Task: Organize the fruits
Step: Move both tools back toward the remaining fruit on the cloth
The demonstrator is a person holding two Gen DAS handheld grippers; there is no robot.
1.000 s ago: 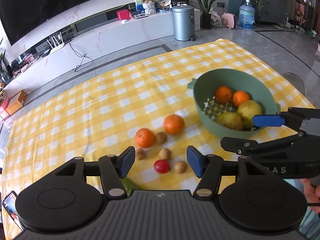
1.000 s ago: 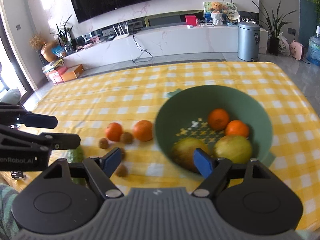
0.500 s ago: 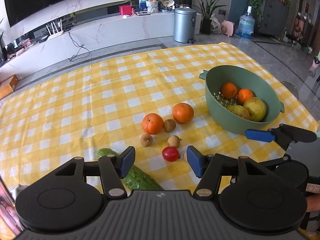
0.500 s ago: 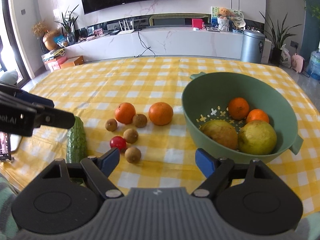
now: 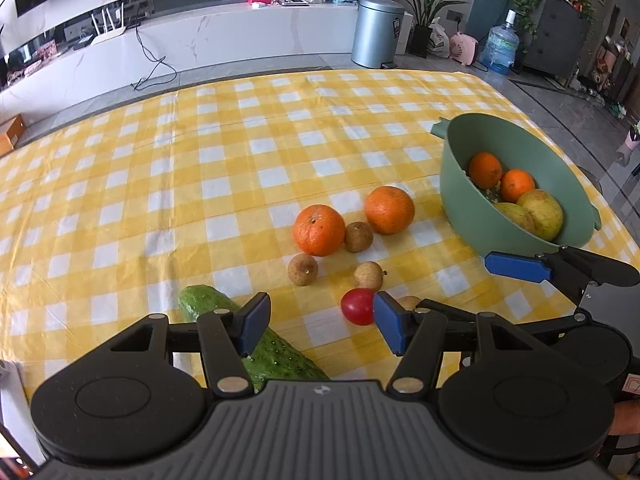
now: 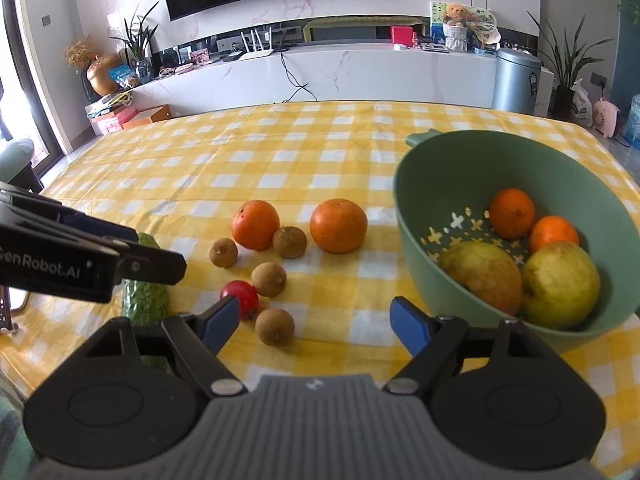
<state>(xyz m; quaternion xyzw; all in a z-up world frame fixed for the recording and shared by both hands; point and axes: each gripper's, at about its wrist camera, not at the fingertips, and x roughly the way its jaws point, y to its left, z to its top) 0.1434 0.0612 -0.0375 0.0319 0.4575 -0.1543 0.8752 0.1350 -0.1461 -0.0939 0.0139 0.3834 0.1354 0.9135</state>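
Observation:
A green colander bowl [image 6: 440, 168] [image 5: 460, 200] stands at the right of the yellow checked table and holds two small oranges [image 6: 512, 213] and two yellow-green pears [image 6: 560, 284]. On the cloth lie two oranges [image 6: 338, 225] [image 6: 255, 224], several small brown longans [image 6: 274, 326], a red cherry tomato [image 6: 240, 295] [image 5: 358, 306] and a cucumber [image 5: 276, 354] [image 6: 144, 300]. My left gripper [image 5: 318, 322] is open and empty, above the cucumber and tomato. My right gripper [image 6: 314, 320] is open and empty, near the front edge, just behind a longan.
The right gripper also shows in the left wrist view [image 5: 560, 270], beside the bowl. The left gripper shows in the right wrist view [image 6: 92, 260], over the cucumber. A white TV bench [image 6: 360, 68] and a metal bin [image 6: 516, 80] stand beyond the table.
Both grippers have pulled back from the bowl toward the front of the table. The cucumber has come into view. Both stay open and empty.

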